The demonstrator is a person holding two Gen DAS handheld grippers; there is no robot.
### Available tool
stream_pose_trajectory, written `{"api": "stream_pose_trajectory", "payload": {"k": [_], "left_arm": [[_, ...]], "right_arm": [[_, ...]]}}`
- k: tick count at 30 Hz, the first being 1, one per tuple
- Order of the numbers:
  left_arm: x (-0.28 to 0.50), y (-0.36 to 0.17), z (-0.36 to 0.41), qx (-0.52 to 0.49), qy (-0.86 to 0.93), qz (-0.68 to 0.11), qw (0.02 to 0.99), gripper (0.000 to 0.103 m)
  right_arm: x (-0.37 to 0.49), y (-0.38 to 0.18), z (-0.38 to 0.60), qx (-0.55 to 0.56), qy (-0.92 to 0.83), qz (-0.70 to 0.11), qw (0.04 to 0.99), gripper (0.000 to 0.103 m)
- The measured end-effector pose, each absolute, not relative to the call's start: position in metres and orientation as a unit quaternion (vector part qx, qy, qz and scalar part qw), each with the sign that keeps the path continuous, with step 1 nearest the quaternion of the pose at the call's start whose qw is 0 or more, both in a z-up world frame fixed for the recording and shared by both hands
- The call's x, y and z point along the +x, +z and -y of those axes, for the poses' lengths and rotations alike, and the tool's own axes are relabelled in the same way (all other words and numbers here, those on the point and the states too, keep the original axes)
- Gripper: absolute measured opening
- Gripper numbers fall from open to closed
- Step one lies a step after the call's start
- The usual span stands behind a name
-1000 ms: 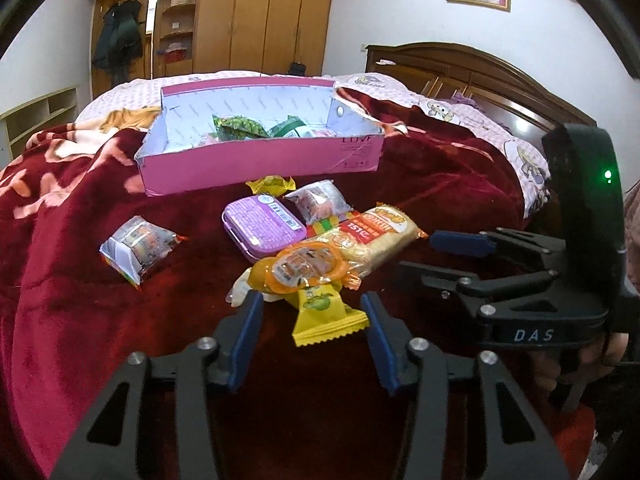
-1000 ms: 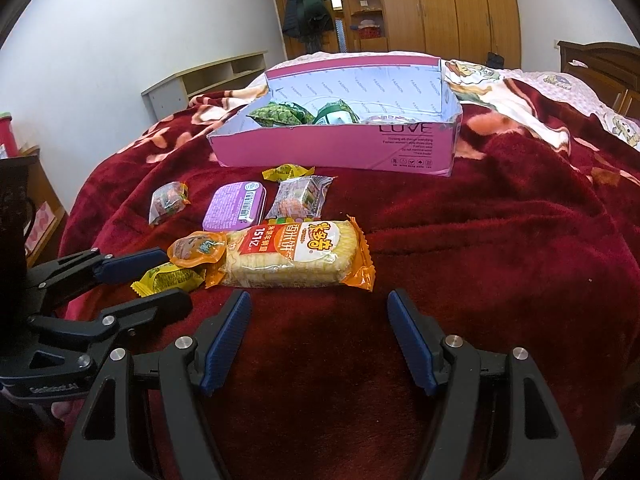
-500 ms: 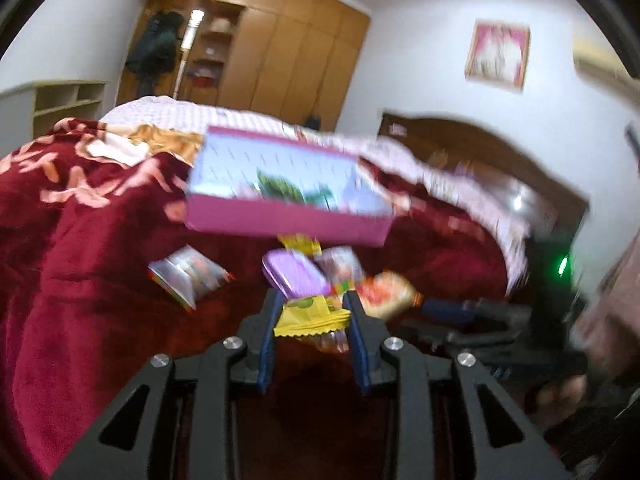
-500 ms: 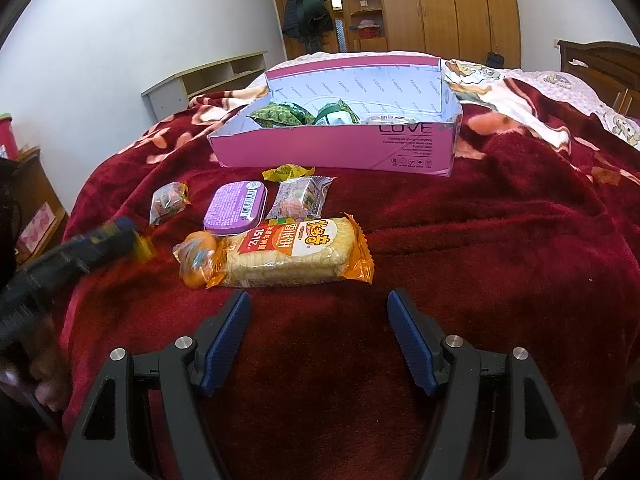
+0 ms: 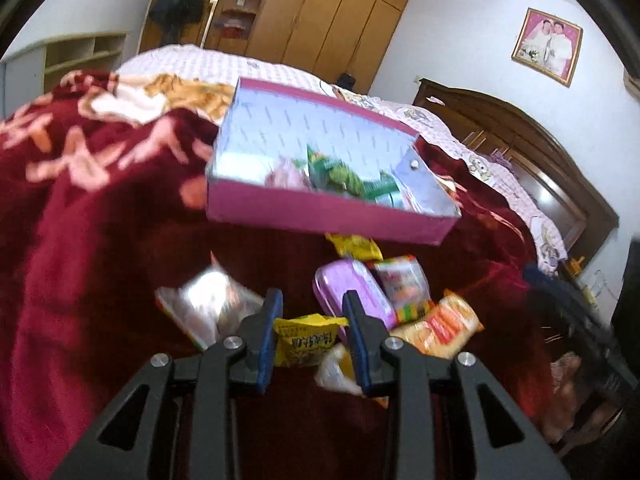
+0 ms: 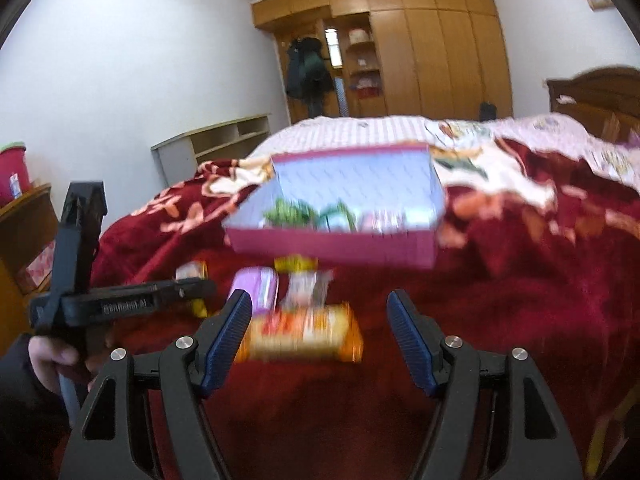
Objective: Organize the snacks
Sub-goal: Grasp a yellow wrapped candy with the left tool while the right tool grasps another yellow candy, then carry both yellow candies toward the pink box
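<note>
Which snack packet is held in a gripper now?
The yellow packet, clamped between the left gripper's blue fingers. The other packets lie loose on the red blanket.

The left gripper (image 5: pixel 312 334) has black angular struts with triangular cut-outs, silver screws at the joints, and fingers (image 5: pixel 267 340) faced with ribbed blue pads. The right gripper (image 6: pixel 320 340) is built the same, with black links, silver screws and blue ribbed fingers (image 6: pixel 228 338). Seen from the right wrist, the left tool's black body bears pale lettering too blurred to read, and the hand (image 6: pixel 54 360) on it shows bare skin below a dark sleeve.
</note>
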State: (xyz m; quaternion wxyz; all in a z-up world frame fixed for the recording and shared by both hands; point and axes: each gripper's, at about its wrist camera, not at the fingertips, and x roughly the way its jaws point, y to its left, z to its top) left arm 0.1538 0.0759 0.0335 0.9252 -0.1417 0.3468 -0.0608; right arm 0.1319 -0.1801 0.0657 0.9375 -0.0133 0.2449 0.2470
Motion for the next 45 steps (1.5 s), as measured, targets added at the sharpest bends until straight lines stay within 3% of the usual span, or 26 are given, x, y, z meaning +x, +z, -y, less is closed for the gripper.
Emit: {"api": "stream_pose_trajectory", "payload": {"k": [3, 5, 11, 17, 18, 19, 20, 32, 45], "left_arm": [[0.162, 0.031, -0.076, -0.141, -0.061, -0.350, 0.924, 0.032], [0.163, 0.021, -0.078, -0.152, -0.063, -0.360, 0.918, 0.032], [0.157, 0.011, -0.095, -0.207, -0.078, -0.355, 0.908, 0.032], [0.156, 0.009, -0.098, -0.216, -0.085, -0.357, 0.905, 0.032], [0.156, 0.009, -0.098, -0.216, -0.085, -0.357, 0.905, 0.032], [0.156, 0.009, -0.097, -0.216, -0.085, -0.357, 0.905, 0.033], [0.157, 0.009, -0.097, -0.215, -0.084, -0.357, 0.905, 0.033], [0.158, 0.010, -0.093, -0.204, -0.079, -0.360, 0.907, 0.032], [0.158, 0.010, -0.092, -0.199, -0.077, -0.360, 0.908, 0.032]], "right_arm": [[0.180, 0.070, 0.151, -0.049, 0.304, -0.320, 0.896, 0.071], [0.212, 0.062, 0.132, -0.048, 0.345, -0.384, 0.855, 0.063], [0.272, 0.033, 0.100, -0.006, 0.300, -0.475, 0.827, 0.063], [0.279, 0.018, 0.071, -0.050, 0.252, -0.470, 0.844, 0.062], [0.278, 0.017, 0.070, -0.053, 0.250, -0.465, 0.848, 0.056], [0.277, 0.017, 0.072, -0.054, 0.248, -0.457, 0.853, 0.037], [0.279, 0.016, 0.074, -0.051, 0.249, -0.456, 0.853, 0.034], [0.224, 0.038, 0.126, 0.010, 0.302, -0.403, 0.864, 0.033], [0.179, 0.030, 0.131, -0.027, 0.323, -0.361, 0.874, 0.034]]}}
